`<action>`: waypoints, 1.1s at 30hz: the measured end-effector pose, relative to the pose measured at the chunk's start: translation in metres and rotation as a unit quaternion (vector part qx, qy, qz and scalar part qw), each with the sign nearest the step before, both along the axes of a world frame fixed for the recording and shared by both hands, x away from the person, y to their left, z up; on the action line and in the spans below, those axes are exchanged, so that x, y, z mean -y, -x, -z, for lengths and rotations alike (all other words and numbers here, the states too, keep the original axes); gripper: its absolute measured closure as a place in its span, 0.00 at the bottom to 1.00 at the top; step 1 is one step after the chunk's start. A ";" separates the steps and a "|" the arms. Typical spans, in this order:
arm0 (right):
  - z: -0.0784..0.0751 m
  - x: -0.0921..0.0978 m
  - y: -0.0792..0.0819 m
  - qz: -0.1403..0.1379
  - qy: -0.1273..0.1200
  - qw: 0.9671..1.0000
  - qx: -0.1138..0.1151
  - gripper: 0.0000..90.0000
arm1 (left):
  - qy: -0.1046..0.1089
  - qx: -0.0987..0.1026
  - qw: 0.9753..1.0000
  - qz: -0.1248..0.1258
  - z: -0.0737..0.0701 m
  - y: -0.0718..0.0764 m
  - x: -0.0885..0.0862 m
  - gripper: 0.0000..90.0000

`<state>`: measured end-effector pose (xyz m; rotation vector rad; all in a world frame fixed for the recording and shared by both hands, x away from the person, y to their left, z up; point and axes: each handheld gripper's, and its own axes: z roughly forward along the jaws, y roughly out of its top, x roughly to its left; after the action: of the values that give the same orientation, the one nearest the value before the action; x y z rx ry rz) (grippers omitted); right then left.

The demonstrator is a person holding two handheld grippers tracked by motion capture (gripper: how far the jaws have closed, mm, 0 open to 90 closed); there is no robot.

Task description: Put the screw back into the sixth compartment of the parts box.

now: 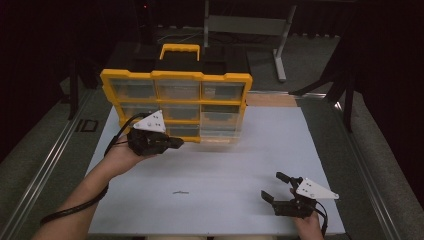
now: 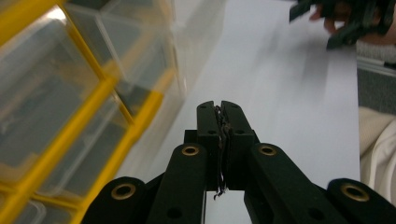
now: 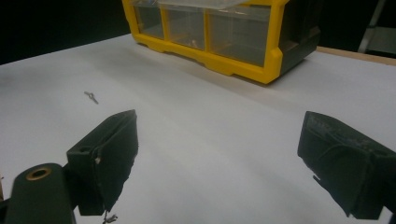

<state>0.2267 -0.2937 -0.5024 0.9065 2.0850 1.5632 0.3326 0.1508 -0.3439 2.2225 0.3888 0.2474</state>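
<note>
A yellow organizer [image 1: 175, 76] with clear plastic drawers stands upright at the back of the white table [image 1: 225, 165]. My left gripper [image 1: 177, 143] is shut, with nothing visible between its jaws, and its tips sit just in front of the bottom-left drawers. In the left gripper view the shut jaws [image 2: 219, 109] point along the tabletop with the organizer [image 2: 93, 93] close on their left. My right gripper [image 1: 274, 185] hovers open near the front right corner. Its jaws [image 3: 219, 149] stand wide apart over bare table. A small metal screw [image 1: 180, 192] [image 3: 91, 96] lies loose on the table.
The organizer [image 3: 210, 51] has a yellow carry handle [image 1: 179, 49] on top. A grey metal stand [image 1: 280, 55] rises behind the table. Rails run along both table sides. The other hand and its gripper [image 2: 345, 21] appear far off in the left gripper view.
</note>
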 end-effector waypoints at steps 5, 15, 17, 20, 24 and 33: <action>0.000 0.000 0.000 0.000 0.000 1.000 0.001 0.14 | 0.011 0.012 1.000 -0.008 -0.017 -0.007 0.005 0.98; 0.000 0.001 0.000 0.000 -0.002 1.000 0.001 0.14 | 0.026 0.026 0.999 -0.025 -0.039 -0.021 0.024 0.98; 0.000 0.001 0.000 -0.001 0.000 1.000 0.001 0.14 | 0.032 0.029 0.999 -0.025 -0.040 -0.022 0.029 0.98; -0.001 0.001 0.000 -0.001 -0.002 1.000 0.002 0.14 | 0.039 0.034 0.998 -0.032 -0.041 -0.024 0.038 0.98; -0.001 0.001 0.000 -0.001 -0.002 1.000 0.003 0.14 | 0.034 0.033 0.998 -0.034 -0.039 -0.027 0.052 0.98; -0.001 0.003 0.001 0.001 -0.005 1.000 0.003 0.14 | 0.033 0.023 0.998 -0.049 -0.037 -0.035 0.072 0.98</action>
<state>0.2260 -0.2969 -0.5012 0.9056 2.0741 1.5752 0.3672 0.0785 -0.3071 2.1324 0.4743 0.3335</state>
